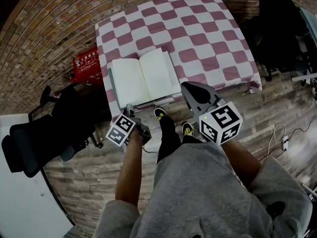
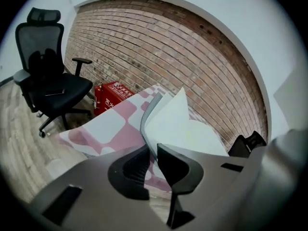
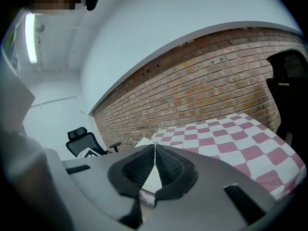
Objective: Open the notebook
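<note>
The notebook [image 1: 143, 78] lies open, white pages up, near the front edge of the checked table [image 1: 208, 38]. My left gripper [image 1: 130, 108] is at the notebook's front-left corner, by the table edge. In the left gripper view its jaws [image 2: 153, 148] stand a narrow slit apart, and the notebook's [image 2: 178, 124] grey cover edge runs down toward the slit; I cannot tell whether it touches. My right gripper [image 1: 184, 87] hovers at the notebook's front-right corner. In the right gripper view it [image 3: 155, 146] is shut with nothing in it, and the notebook [image 3: 143, 142] is just beyond.
A red box [image 1: 86, 63] stands on the floor left of the table. A black office chair [image 1: 59, 128] is at the near left, and another dark chair [image 1: 277, 24] stands right of the table. A brick wall [image 2: 192, 57] rises behind. Cables [image 1: 285, 140] lie on the wooden floor.
</note>
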{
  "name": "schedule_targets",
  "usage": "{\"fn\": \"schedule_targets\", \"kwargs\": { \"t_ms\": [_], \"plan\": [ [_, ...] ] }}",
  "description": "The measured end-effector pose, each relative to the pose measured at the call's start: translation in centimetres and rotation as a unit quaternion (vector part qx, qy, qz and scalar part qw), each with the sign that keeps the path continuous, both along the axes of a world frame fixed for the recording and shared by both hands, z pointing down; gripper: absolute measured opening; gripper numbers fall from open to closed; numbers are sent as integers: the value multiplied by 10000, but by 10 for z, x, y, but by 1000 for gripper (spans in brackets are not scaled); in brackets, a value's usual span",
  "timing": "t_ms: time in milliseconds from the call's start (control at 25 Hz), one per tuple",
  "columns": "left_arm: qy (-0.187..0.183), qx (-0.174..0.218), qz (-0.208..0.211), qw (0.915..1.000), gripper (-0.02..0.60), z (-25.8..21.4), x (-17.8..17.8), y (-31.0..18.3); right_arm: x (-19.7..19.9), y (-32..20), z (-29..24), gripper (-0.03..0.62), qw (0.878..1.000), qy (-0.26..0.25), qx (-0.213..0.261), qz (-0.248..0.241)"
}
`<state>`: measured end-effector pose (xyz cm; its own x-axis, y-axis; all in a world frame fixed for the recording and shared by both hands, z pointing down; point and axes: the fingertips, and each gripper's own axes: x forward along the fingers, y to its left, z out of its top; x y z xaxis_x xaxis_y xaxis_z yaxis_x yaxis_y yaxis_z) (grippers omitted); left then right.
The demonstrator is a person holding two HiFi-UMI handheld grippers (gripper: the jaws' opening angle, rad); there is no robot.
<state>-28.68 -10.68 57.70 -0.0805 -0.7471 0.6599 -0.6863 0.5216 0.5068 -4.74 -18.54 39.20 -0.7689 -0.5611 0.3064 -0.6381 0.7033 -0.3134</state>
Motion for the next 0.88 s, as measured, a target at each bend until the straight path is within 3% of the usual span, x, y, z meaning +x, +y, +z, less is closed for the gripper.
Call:
{"fn": "schedule_targets", "kwargs": {
  "t_ms": [280, 720, 800, 880],
  "plan": [
    [-378, -883, 102, 9953, 109, 25, -12, 4, -9, -6, 7, 25, 9999, 71, -97, -33],
    [-178, -776, 118, 9968, 110, 23, -8, 3, -46, 3, 20, 25, 9986, 64, -245, -472],
    [-285, -834, 255, 9958, 148, 22, -7, 3, -51, 5, 21, 25, 9983, 70, -244, -529],
    [-665, -955, 451, 9922, 253, 22, -10, 4, -54, 6, 23, 25, 9981, 79, -255, -556]
  ]
}}
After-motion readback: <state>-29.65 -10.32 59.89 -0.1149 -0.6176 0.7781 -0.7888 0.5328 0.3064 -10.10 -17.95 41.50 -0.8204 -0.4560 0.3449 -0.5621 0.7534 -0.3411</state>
